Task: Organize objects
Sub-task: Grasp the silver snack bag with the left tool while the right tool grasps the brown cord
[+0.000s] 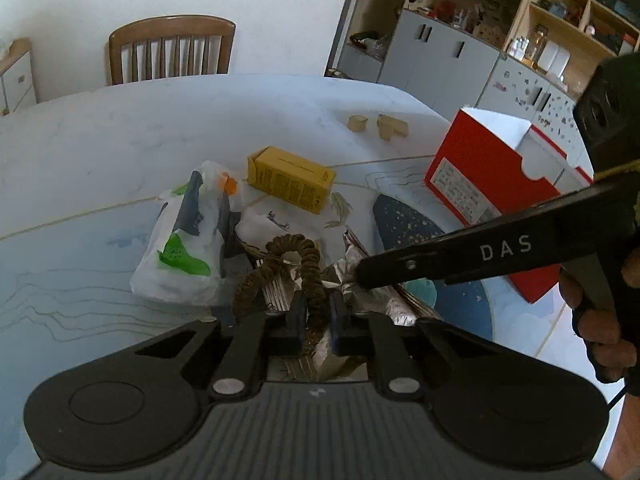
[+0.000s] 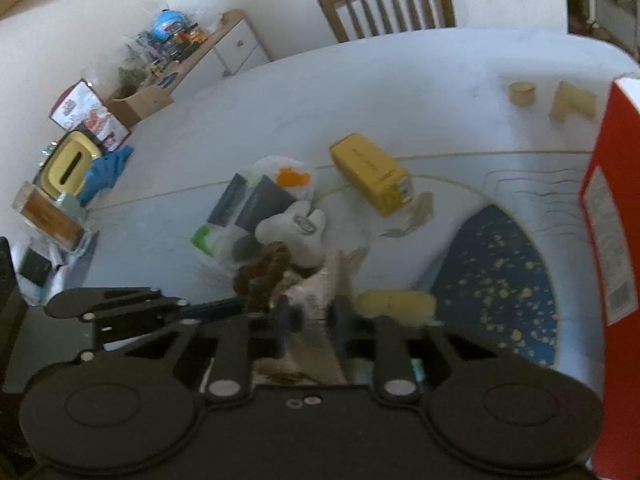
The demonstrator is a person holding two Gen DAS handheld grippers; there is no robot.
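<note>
Clutter sits heaped at the counter's [image 1: 100,152] near edge, left tongs [image 1: 316,312] clenched on the brown coiled hair tie [image 1: 296,264], right tongs [image 2: 310,316] clenched on crinkled foil wrapping [image 1: 360,280]; best lift slowly, pulling gently apart to untangle.

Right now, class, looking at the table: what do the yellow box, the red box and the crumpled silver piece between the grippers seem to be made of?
Yellow box: probably thin printed cardboard, matte, with crisp folded edges.
Red box: cardboard, smooth red outside and white inside, with a cut notch in its rim and a stuck-on label.
Silver piece: looks like foil or metallised film; it is shiny and sharply creased.
</note>
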